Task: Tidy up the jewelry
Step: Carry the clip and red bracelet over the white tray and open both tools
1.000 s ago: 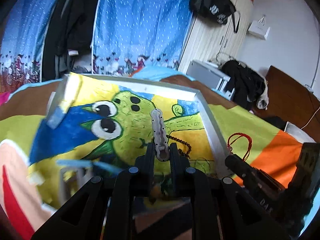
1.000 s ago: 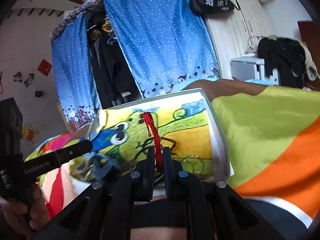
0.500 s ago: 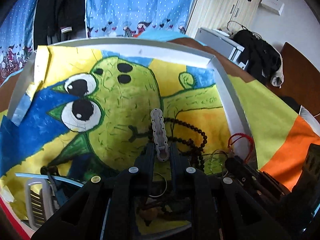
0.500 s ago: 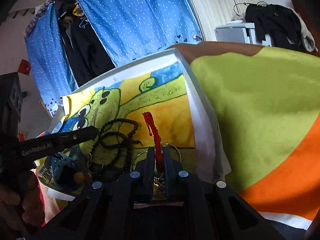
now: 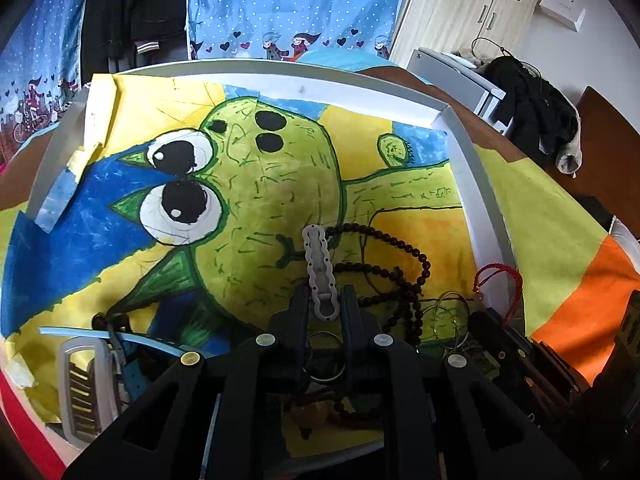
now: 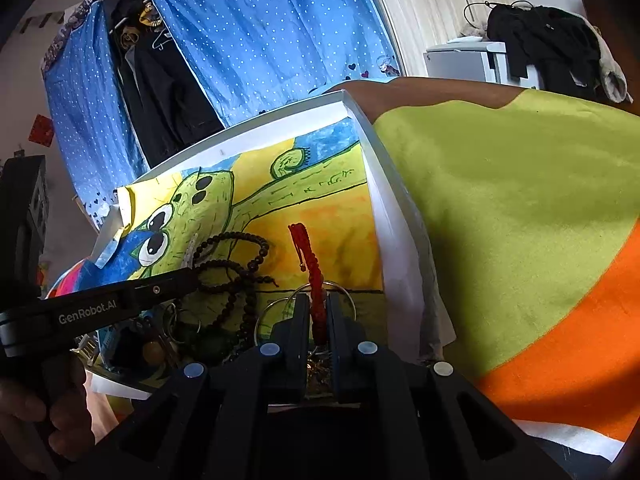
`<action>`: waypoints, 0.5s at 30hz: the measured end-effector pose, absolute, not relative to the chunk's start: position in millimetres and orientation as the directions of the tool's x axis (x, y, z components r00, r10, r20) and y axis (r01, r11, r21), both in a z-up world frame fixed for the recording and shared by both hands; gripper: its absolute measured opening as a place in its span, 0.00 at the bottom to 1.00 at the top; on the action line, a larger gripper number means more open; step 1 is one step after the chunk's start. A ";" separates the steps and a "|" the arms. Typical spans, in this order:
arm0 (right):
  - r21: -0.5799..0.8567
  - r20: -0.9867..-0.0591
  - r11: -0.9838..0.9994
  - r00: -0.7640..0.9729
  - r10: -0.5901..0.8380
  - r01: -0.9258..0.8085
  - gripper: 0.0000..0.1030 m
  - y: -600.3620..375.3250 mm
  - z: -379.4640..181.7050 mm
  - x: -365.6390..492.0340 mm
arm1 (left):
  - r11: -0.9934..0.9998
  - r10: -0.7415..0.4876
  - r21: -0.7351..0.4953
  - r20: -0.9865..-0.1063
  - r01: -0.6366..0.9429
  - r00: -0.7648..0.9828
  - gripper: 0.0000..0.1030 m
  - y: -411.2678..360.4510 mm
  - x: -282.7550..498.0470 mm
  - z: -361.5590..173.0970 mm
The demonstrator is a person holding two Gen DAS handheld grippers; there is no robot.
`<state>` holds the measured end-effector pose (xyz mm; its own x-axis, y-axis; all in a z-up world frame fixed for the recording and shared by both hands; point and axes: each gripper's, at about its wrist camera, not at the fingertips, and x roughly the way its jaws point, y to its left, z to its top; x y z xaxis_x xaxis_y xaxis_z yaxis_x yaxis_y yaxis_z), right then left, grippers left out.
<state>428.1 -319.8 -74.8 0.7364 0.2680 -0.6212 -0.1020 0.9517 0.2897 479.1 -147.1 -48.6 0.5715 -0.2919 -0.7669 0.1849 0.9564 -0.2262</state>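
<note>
Now you hold both grippers low over the near end of a white tray that sits on a bed with a green and orange blanket. A painted sheet with a green big-eyed creature lines the tray floor.

Your left gripper pinches the near end of a pale grey hair clip. The clip sticks out forward along the fingers, over the painted sheet, and its far tip lies close to a loop of the dark bead string. The fingers stand close together with the clip between them, and they press on its sides.

Your right gripper has its fingers pressed nearly together on a red braided cord. The cord runs up and forward from between the fingers over the orange part of the sheet. In the left wrist view the cord shows as a red loop at the tray's right wall, above the right gripper.

The rest of the jewelry lies in the tray's near end: the bead string coiled in several loops, thin metal rings just under the right fingers, and another ring under the left ones. A blue strip and a grey slatted piece lie at the near left corner. Whether these are jewelry, you cannot tell.

In the right wrist view your left hand grips the left gripper's handle at the lower left edge.
</note>
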 end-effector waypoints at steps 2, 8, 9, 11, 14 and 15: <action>0.279 -0.624 0.955 0.737 0.259 -0.100 0.08 -319.3 -73.7 427.7 | 0.960 -0.280 -0.212 -0.761 0.183 0.585 0.20 -147.2 476.4 -45.3; 0.236 -0.629 0.968 0.746 0.218 -0.083 0.19 -318.6 -68.9 425.8 | 0.961 -0.275 -0.227 -0.738 0.157 0.617 0.42 -140.6 469.7 -32.0; 0.235 -0.626 0.969 0.750 0.214 -0.080 0.22 -319.6 -67.9 424.9 | 0.963 -0.268 -0.223 -0.738 0.152 0.619 0.43 -139.3 468.5 -29.6; 0.233 -0.621 0.969 0.755 0.210 -0.079 0.23 -321.0 -65.2 423.4 | 0.966 -0.258 -0.215 -0.734 0.146 0.628 0.51 -136.3 464.5 -24.0; 0.221 -0.611 0.972 0.766 0.199 -0.076 0.26 -322.3 -60.1 420.8 | 0.967 -0.249 -0.212 -0.709 0.138 0.660 0.65 -130.9 453.9 -12.9; 0.218 -0.604 0.973 0.773 0.195 -0.076 0.34 -322.7 -57.1 418.9 | 0.967 -0.249 -0.214 -0.700 0.137 0.670 0.70 -128.6 449.5 -8.3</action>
<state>418.9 -322.7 -57.1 0.7727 0.1951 -0.6041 -0.0756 0.9731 0.2176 449.5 -128.6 -8.3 0.6697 -0.2493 -0.6995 0.1366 0.9673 -0.2139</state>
